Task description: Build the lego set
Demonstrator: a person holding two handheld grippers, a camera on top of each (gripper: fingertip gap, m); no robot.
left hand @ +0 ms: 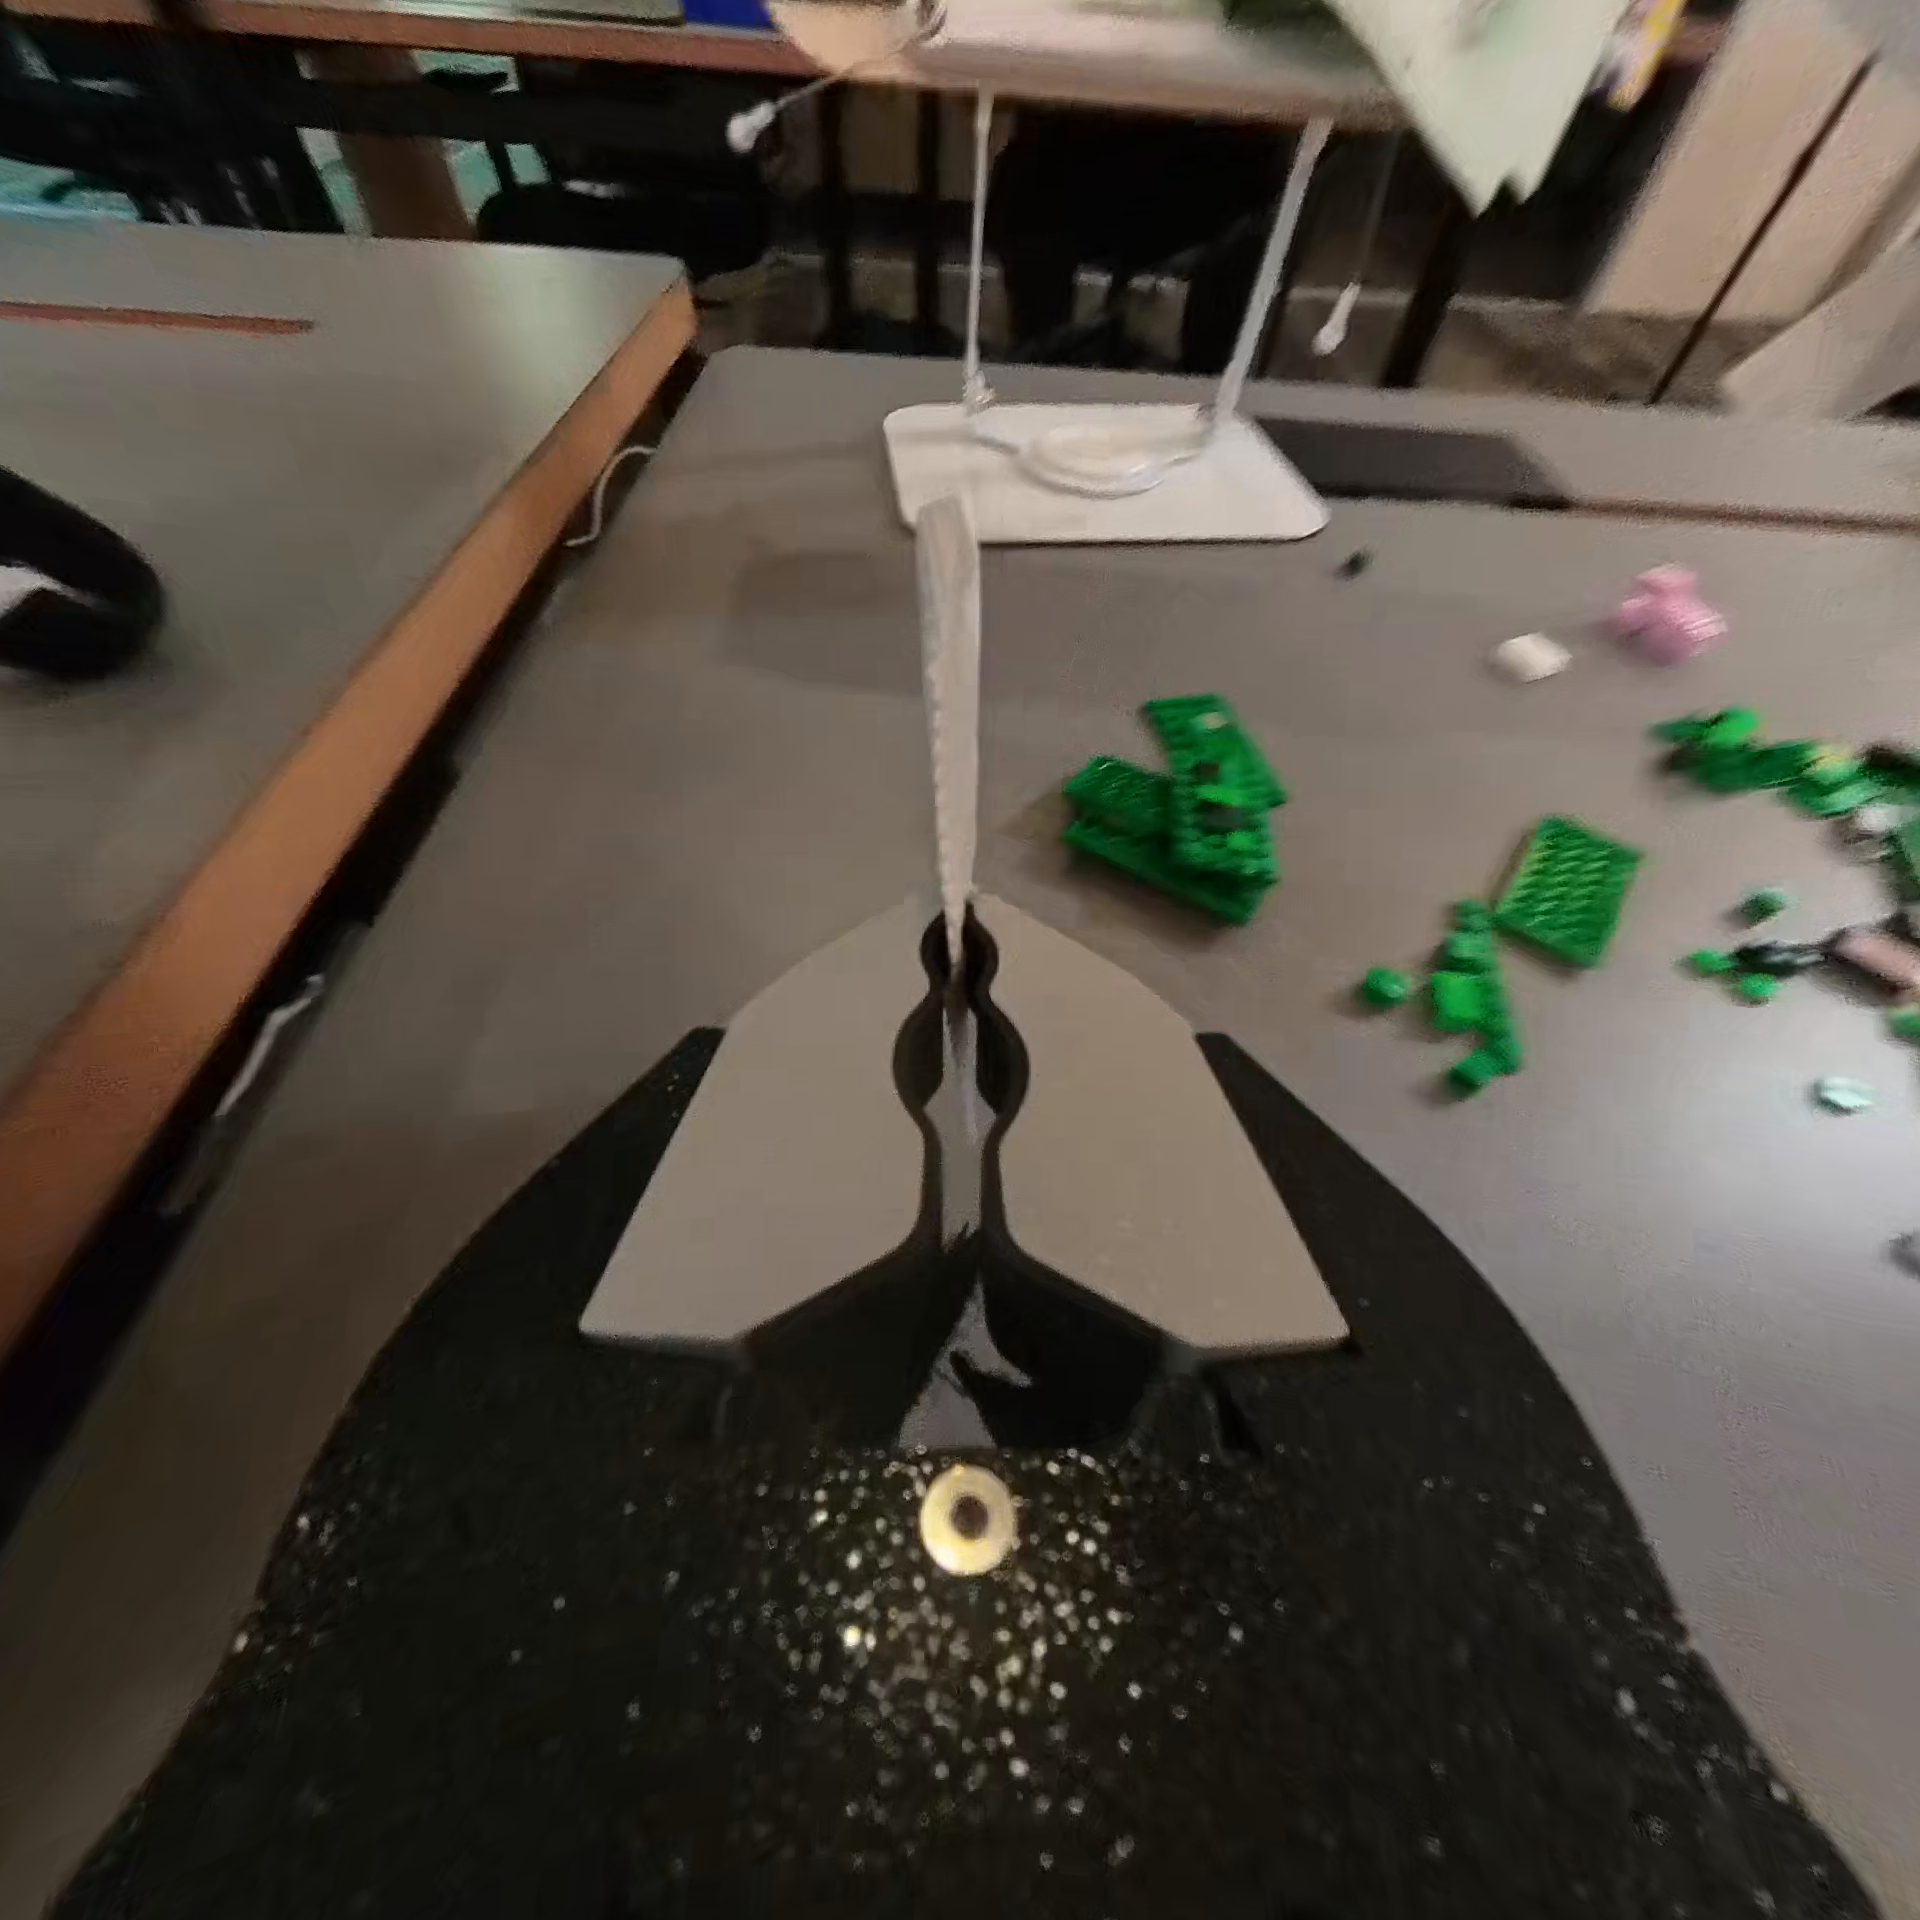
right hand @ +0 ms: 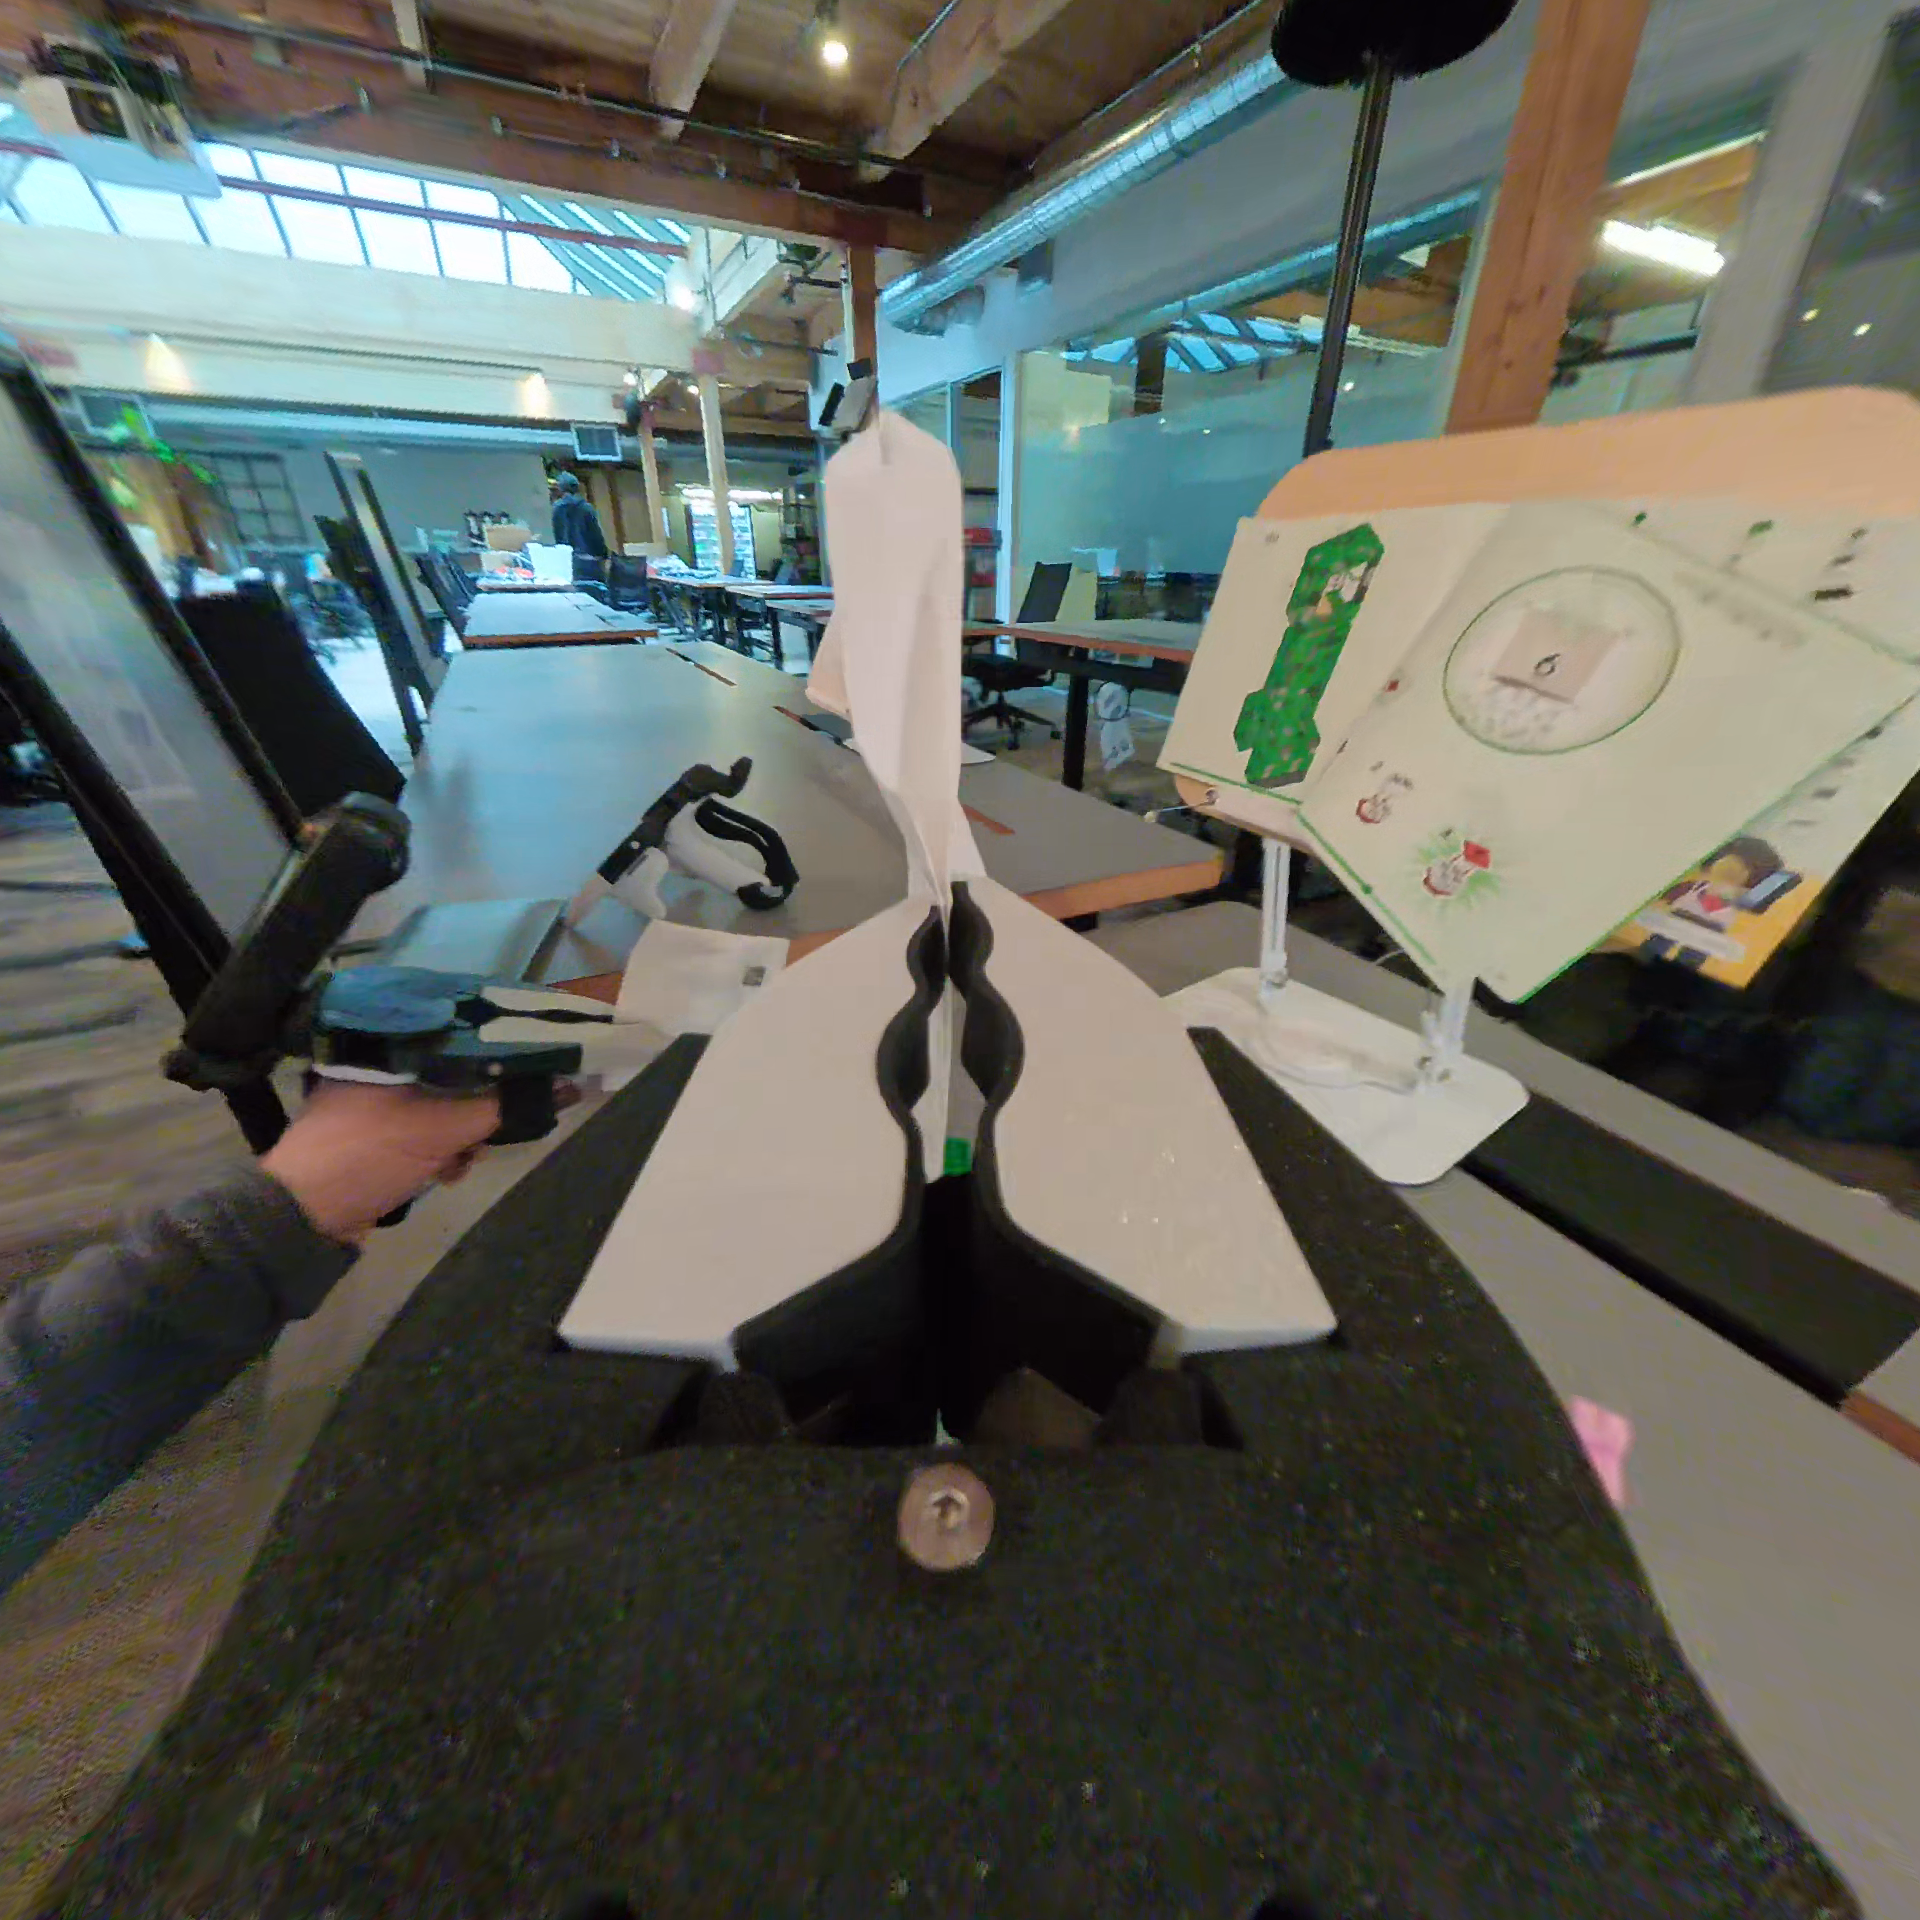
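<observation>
In the left wrist view my left gripper is shut on a thin white strip of paper that stands up from its tips above the grey table. Green lego plates, a flat green plate and small green pieces lie to its right. My right gripper is shut on a white paper bag held up in the air; a bit of green shows between the jaws. The left gripper, held by a hand, shows at the left of the right wrist view.
An open instruction booklet rests on a white stand, whose base also shows in the left wrist view. A pink piece and more green pieces lie far right. A second table adjoins on the left. My hands' fingertips stand some 30 cm from each other. The flat green plate is about 25 cm from both grippers' fingertips.
</observation>
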